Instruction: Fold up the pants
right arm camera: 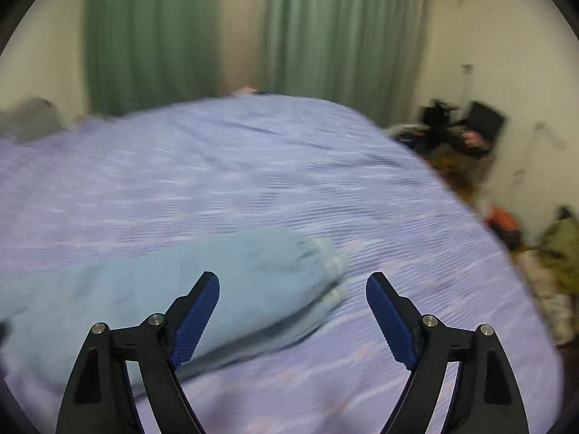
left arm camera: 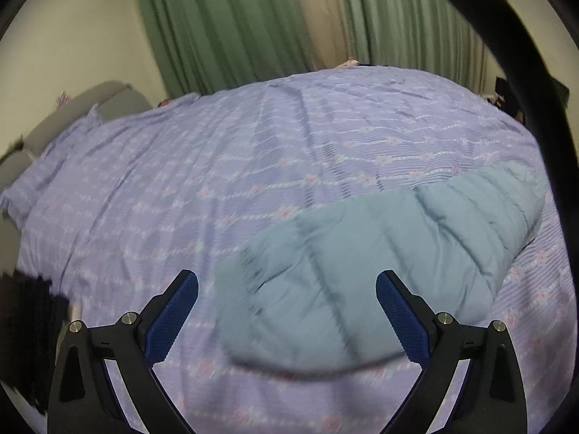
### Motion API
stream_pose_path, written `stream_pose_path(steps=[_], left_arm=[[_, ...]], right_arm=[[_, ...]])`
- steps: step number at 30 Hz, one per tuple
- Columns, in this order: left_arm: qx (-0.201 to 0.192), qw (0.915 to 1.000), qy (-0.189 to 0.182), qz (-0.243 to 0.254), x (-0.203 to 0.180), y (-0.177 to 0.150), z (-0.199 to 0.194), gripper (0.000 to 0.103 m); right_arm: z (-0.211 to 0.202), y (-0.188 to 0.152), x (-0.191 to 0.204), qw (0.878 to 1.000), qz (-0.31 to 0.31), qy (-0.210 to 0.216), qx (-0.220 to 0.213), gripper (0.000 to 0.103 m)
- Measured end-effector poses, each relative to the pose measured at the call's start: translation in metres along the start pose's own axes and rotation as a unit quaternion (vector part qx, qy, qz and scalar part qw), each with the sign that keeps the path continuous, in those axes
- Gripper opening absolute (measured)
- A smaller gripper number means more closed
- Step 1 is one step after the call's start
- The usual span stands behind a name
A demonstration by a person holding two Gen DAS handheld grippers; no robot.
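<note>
Both tongs, left tongs (left arm camera: 287, 291) and right tongs (right arm camera: 292, 291), hang wide and empty over the pale blue pants (left arm camera: 365, 267), which lie on the lilac bed (left arm camera: 217, 166) as one long doubled band, with, I judge, crosswise folds left.

The left tongs (left arm camera: 287, 291) stand wide apart, their two black arms splayed outward from the bottom of the left wrist view and angled downward, each tipped with a blue ribbed pad (left arm camera: 173, 316), and nothing is gripped between the pads. The right tongs (right arm camera: 292, 291) are likewise spread wide and tilted down, with bare space between the blue ribbed pads (right arm camera: 197, 320) and no cloth pinched by either one. On both pairs silver pivot pins show at the linkage joints, and no hand or sleeve can be seen in either view.
</note>
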State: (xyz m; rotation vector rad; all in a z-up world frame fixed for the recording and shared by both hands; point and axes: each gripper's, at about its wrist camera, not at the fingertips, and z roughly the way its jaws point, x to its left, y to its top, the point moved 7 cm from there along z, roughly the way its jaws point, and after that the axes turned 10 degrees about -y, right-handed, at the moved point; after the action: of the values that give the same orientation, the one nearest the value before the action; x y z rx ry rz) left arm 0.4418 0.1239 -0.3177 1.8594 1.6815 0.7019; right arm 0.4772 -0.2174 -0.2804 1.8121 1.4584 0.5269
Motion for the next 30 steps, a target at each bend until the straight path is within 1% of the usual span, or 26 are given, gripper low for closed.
stream_pose_path(steps=[2, 3, 6, 7, 9, 11, 14, 15, 16, 17, 19, 20, 21, 22, 24, 28, 29, 30], left_arm=[[0.006, 0.9998, -0.005, -0.016, 0.015, -0.011, -0.008, 0.1], [0.009, 0.9996, -0.005, -0.025, 0.023, -0.018, -0.012, 0.1], [0.01, 0.9992, -0.006, -0.039, 0.044, -0.03, -0.019, 0.1], [0.011, 0.9988, -0.008, -0.047, 0.051, -0.034, -0.018, 0.1], [0.014, 0.9974, -0.024, -0.067, 0.061, -0.039, -0.013, 0.1], [0.015, 0.9937, -0.047, -0.101, 0.071, -0.042, -0.005, 0.1], [0.023, 0.9871, -0.075, -0.14, 0.078, -0.045, 0.014, 0.096], [0.026, 0.9853, -0.082, -0.147, 0.08, -0.046, 0.02, 0.09], [0.031, 0.9826, -0.097, -0.156, 0.08, -0.045, 0.028, 0.085], [0.035, 0.98, -0.112, -0.161, 0.079, -0.043, 0.036, 0.084], [0.038, 0.9781, -0.127, -0.161, 0.078, -0.037, 0.048, 0.079], [0.037, 0.9779, -0.132, -0.158, 0.078, -0.033, 0.054, 0.079], [0.037, 0.9782, -0.133, -0.155, 0.078, -0.031, 0.058, 0.077], [0.039, 0.9777, -0.136, -0.155, 0.079, -0.028, 0.065, 0.072], [0.047, 0.9743, -0.151, -0.16, 0.081, -0.026, 0.077, 0.065], [0.065, 0.9701, -0.169, -0.162, 0.075, -0.029, 0.091, 0.062], [0.068, 0.9684, -0.174, -0.166, 0.075, -0.031, 0.093, 0.057], [0.072, 0.9641, -0.187, -0.174, 0.073, -0.031, 0.095, 0.045]], right_arm=[[-0.022, -0.017, 0.017, 0.998, -0.005, 0.057, 0.014, 0.084], [-0.033, -0.03, 0.03, 0.995, -0.008, 0.093, 0.025, 0.084], [-0.047, -0.058, 0.064, 0.984, -0.025, 0.166, 0.057, 0.082], [-0.048, -0.067, 0.075, 0.981, -0.033, 0.181, 0.061, 0.082], [-0.044, -0.082, 0.096, 0.975, -0.052, 0.201, 0.079, 0.074], [-0.039, -0.09, 0.108, 0.97, -0.049, 0.22, 0.093, 0.071], [-0.026, -0.099, 0.121, 0.965, -0.05, 0.23, 0.114, 0.064], [-0.02, -0.101, 0.124, 0.965, -0.052, 0.227, 0.121, 0.062], [-0.016, -0.102, 0.127, 0.964, -0.053, 0.228, 0.127, 0.06], [-0.015, -0.104, 0.13, 0.963, -0.052, 0.23, 0.131, 0.058], [-0.012, -0.108, 0.135, 0.962, -0.051, 0.232, 0.137, 0.058], [-0.013, -0.108, 0.138, 0.961, -0.052, 0.235, 0.136, 0.058], [-0.013, -0.108, 0.14, 0.961, -0.054, 0.235, 0.134, 0.058], [-0.014, -0.108, 0.141, 0.962, -0.056, 0.235, 0.132, 0.058], [-0.012, -0.109, 0.147, 0.962, -0.058, 0.233, 0.131, 0.058], [-0.007, -0.114, 0.154, 0.961, -0.045, 0.236, 0.138, 0.058], [-0.006, -0.116, 0.155, 0.96, -0.039, 0.238, 0.142, 0.057], [-0.006, -0.117, 0.156, 0.96, -0.036, 0.238, 0.143, 0.057]])
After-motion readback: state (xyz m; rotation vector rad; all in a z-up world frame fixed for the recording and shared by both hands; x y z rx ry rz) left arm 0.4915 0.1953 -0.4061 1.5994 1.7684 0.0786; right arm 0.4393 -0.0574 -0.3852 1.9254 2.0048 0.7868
